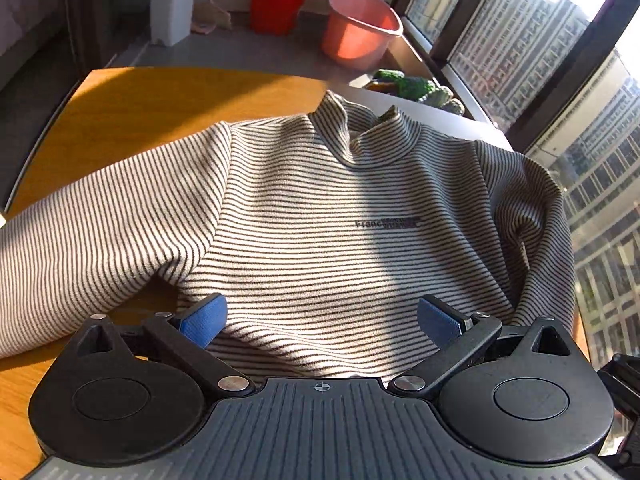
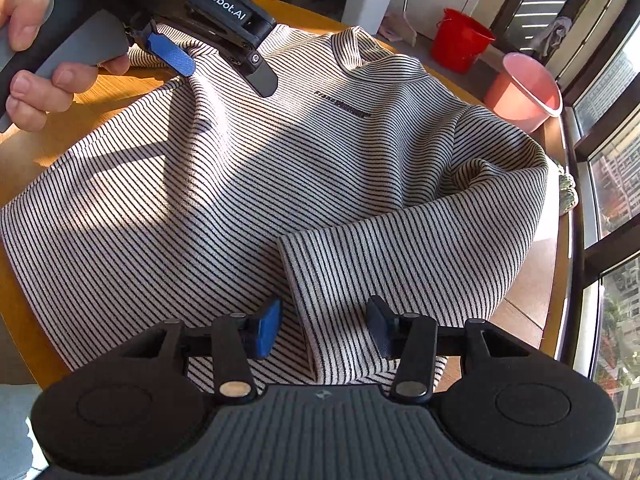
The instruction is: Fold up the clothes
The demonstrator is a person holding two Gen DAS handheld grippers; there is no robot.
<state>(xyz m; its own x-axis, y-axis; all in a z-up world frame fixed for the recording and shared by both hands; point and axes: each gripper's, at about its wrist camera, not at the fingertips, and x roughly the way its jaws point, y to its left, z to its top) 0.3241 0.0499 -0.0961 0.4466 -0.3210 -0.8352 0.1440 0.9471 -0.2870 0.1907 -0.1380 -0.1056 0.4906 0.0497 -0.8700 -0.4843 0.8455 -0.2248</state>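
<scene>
A cream sweater with thin dark stripes [image 1: 304, 216] lies front up on a round wooden table [image 1: 132, 108], its high collar [image 1: 360, 136] pointing away from me. My left gripper [image 1: 320, 320] hovers open over the lower chest, nothing between its blue pads [image 1: 204, 320]. From the right wrist view, the sweater [image 2: 208, 184] has one sleeve [image 2: 400, 256] folded across the body. The cuff end lies between the spread fingers of my open right gripper [image 2: 324, 328]. A hand [image 2: 36, 76] holds the left gripper [image 2: 218, 66] above the far shoulder area.
Beyond the table stand a white bin [image 1: 172, 4], a red bucket [image 1: 276, 4] and a pink bucket [image 1: 358, 28]. A green knitted item [image 1: 416, 90] sits by the window ledge. Tall windows [image 2: 612, 184] run along the right side, close to the table edge [image 2: 560, 264].
</scene>
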